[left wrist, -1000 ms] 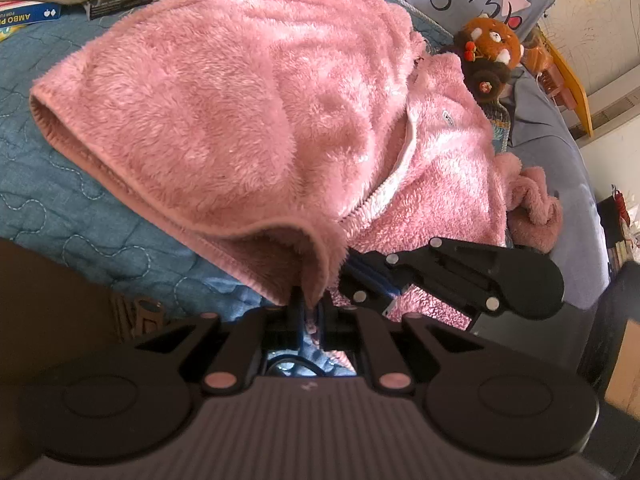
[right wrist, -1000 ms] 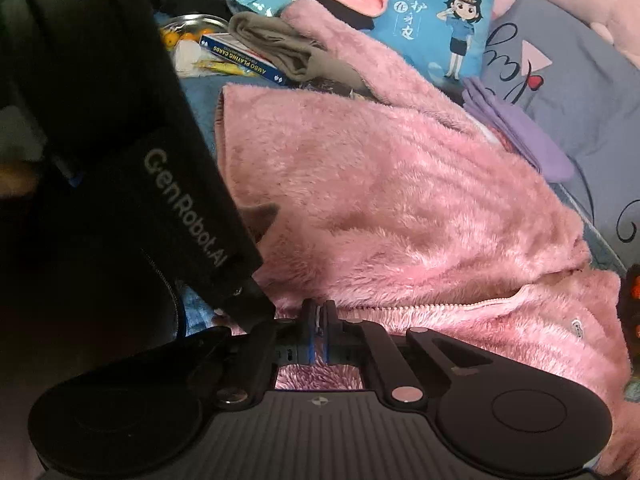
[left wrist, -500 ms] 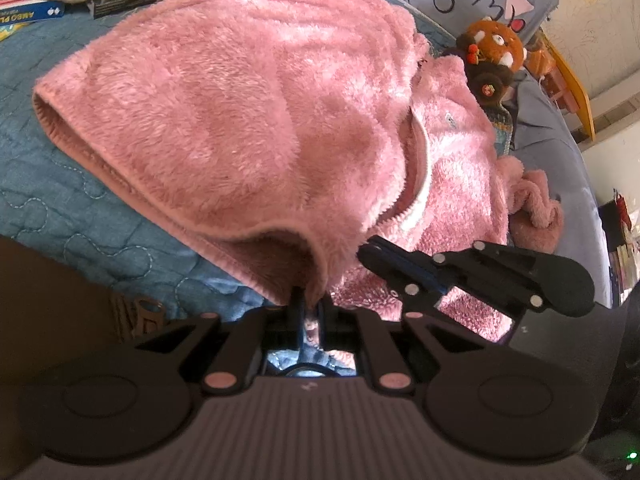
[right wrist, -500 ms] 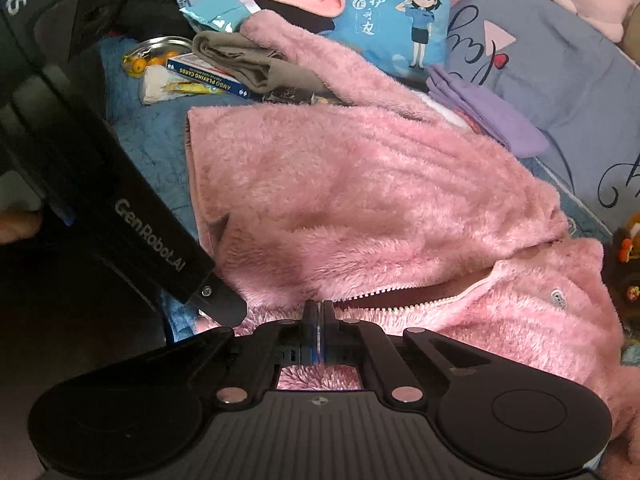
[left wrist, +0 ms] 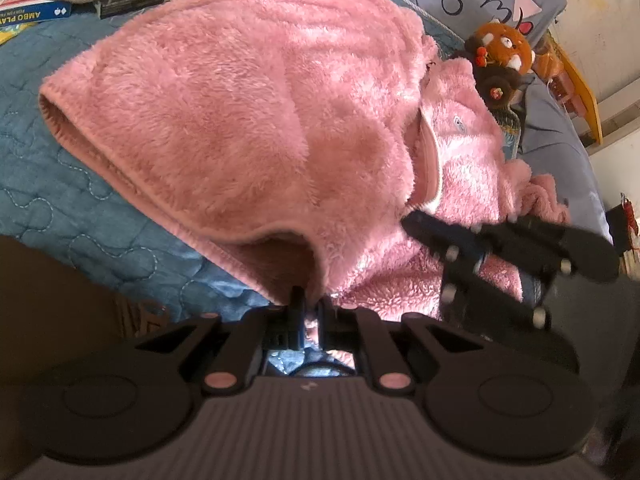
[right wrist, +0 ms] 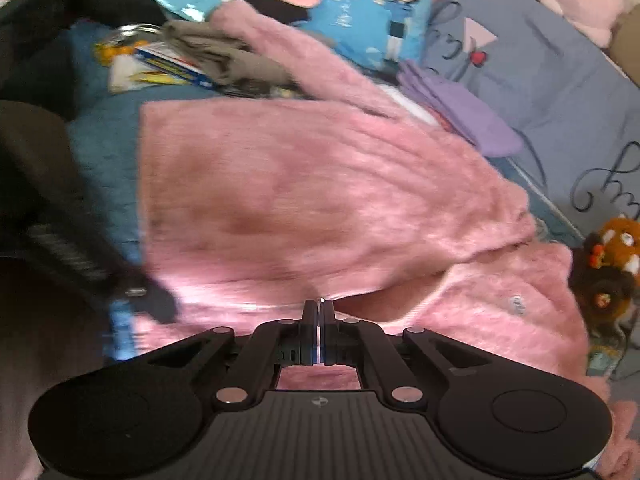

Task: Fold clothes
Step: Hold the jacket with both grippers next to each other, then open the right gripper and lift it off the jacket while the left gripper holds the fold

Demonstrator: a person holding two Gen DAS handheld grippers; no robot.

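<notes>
In the left wrist view, the left tongs (left wrist: pixel 310 306) are clamped on the hem corner of the pink fleece jacket (left wrist: pixel 256 120), which lies spread on the blue quilted bed (left wrist: pixel 60 200). The jacket's body stretches up and away from the tongs, its long axis running toward the orange plush toy (left wrist: pixel 502 60) at the far end. The right tongs (left wrist: pixel 416 226) show just right of that hem, over the zip edge.

In the right wrist view, the right tongs (right wrist: pixel 319 312) are closed on the zippered front edge of the jacket (right wrist: pixel 320 192), the raised panel lying straight ahead of them. Both hands hold the near edge; the fold would carry it away toward the plush toy (right wrist: pixel 612 252).
</notes>
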